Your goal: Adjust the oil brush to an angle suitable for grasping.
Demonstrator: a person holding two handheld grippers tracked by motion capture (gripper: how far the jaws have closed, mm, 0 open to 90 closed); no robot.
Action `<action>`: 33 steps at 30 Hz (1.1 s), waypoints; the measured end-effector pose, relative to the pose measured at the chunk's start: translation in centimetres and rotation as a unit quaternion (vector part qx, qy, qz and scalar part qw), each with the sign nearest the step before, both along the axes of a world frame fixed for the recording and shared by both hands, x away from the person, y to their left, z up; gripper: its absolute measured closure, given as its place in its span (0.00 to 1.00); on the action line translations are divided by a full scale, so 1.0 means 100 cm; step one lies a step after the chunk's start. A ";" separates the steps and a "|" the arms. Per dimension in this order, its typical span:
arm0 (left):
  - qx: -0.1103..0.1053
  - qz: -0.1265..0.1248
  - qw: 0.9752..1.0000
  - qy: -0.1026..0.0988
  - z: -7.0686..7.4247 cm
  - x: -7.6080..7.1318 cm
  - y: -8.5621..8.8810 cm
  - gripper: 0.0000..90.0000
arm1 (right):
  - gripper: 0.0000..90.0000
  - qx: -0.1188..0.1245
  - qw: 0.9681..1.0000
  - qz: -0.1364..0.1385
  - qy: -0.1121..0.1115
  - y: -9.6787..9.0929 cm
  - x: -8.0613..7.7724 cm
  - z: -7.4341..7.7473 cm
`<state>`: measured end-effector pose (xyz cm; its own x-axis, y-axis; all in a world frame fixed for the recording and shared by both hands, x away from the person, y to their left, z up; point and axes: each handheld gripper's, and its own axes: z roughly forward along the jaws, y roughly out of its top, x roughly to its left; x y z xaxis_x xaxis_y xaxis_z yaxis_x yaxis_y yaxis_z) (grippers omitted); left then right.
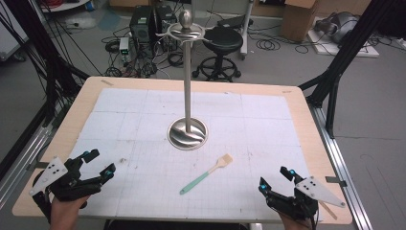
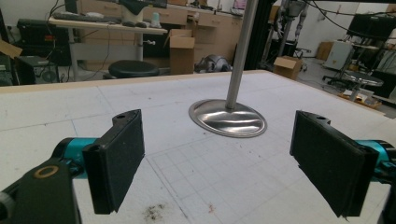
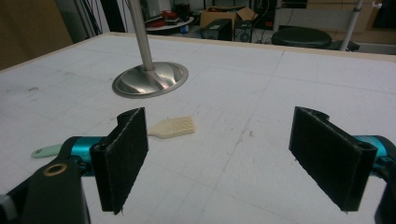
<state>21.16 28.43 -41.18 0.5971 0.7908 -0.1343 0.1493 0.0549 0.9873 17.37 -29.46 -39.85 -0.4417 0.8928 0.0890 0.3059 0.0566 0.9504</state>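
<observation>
Both jaws gape empty, left gripper (image 1: 98,167) lower left, right gripper (image 1: 275,178) lower right; nothing begun, it seems; the brush (image 1: 207,174) at lower centre, below the stand (image 1: 187,130), looks likeliest to be picked up next.

Mint-handled brush (image 1: 207,174) lies flat near upright steel stand (image 1: 187,76).
</observation>
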 end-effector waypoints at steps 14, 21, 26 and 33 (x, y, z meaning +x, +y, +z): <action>-0.003 0.000 1.000 0.005 -0.002 0.005 -0.001 0.20 | 0.21 0.006 1.000 0.004 0.008 0.002 -0.001 -0.004; 0.001 -0.006 1.000 0.003 -0.002 0.003 -0.002 0.21 | 0.31 -0.005 0.999 0.051 0.012 0.030 0.005 -0.002; -0.003 -0.002 1.000 0.005 -0.003 0.005 0.001 0.21 | 0.49 -0.014 0.994 0.105 0.024 0.060 0.012 -0.006; 0.002 -0.005 1.000 0.010 -0.004 0.006 0.000 0.21 | 0.92 -0.014 0.985 0.160 0.054 0.089 0.021 -0.011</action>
<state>21.75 28.46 -41.56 0.6026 0.7850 -0.1437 0.1701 0.0497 0.9842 19.52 -20.61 -40.94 -0.6908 0.7116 0.1282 0.3677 0.1931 0.9097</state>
